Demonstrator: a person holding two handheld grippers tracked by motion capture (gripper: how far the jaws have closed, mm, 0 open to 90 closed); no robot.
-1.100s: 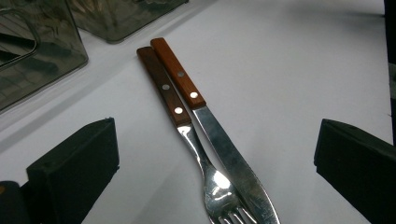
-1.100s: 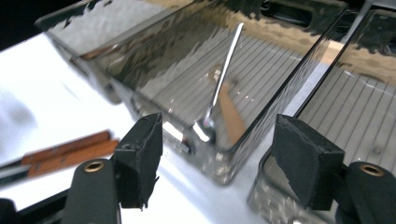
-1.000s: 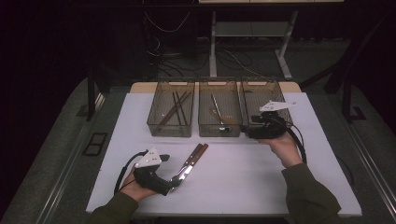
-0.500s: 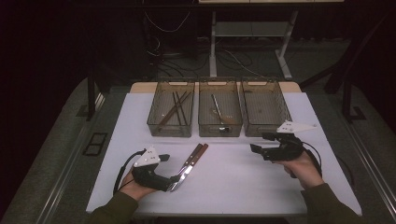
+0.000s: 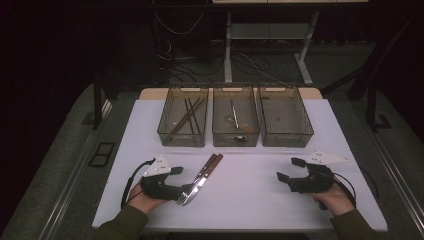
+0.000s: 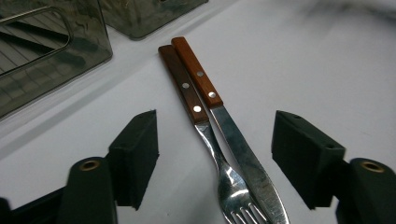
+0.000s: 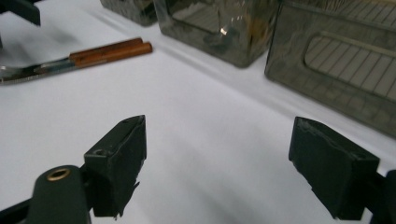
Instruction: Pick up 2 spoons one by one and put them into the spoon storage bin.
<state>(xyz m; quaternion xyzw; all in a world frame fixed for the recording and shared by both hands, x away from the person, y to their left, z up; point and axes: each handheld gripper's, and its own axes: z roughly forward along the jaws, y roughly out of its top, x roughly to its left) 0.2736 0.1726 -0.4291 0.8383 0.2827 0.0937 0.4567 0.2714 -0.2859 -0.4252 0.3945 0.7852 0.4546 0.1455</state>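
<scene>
- Wood-handled cutlery is the work in hand: in the high view a steel fork with a brown riveted handle (image 5: 194,184) and a matching steel table knife with a brown riveted handle (image 5: 206,172) lie side by side, touching, on the white table top (image 5: 260,200), near the left front edge, handles pointing far-right toward the bins. The left gripper (image 5: 184,189) sits right at the fork's tines, likely placed there to pick one piece out of the pair. The right gripper (image 5: 289,171) rests well apart at the near right, jaws spread and holding nothing, seemingly parked out of the way.
- Along the far side stand three smoky clear plastic bins (image 5: 284,134) in a row; the left one holds dark chopsticks (image 5: 187,116), the middle one a metal spoon (image 5: 235,117), the right one looks nearly empty. That suggests sorting by type, so I judge the fork or knife is bound for a bin.
- In the left gripper view the left gripper (image 6: 215,161) has its jaws wide apart, straddling both blades without touching them; nothing is gripped yet.
- In the right gripper view the right gripper (image 7: 217,165) is likewise wide open over bare white surface, with the cutlery far off at upper left.
</scene>
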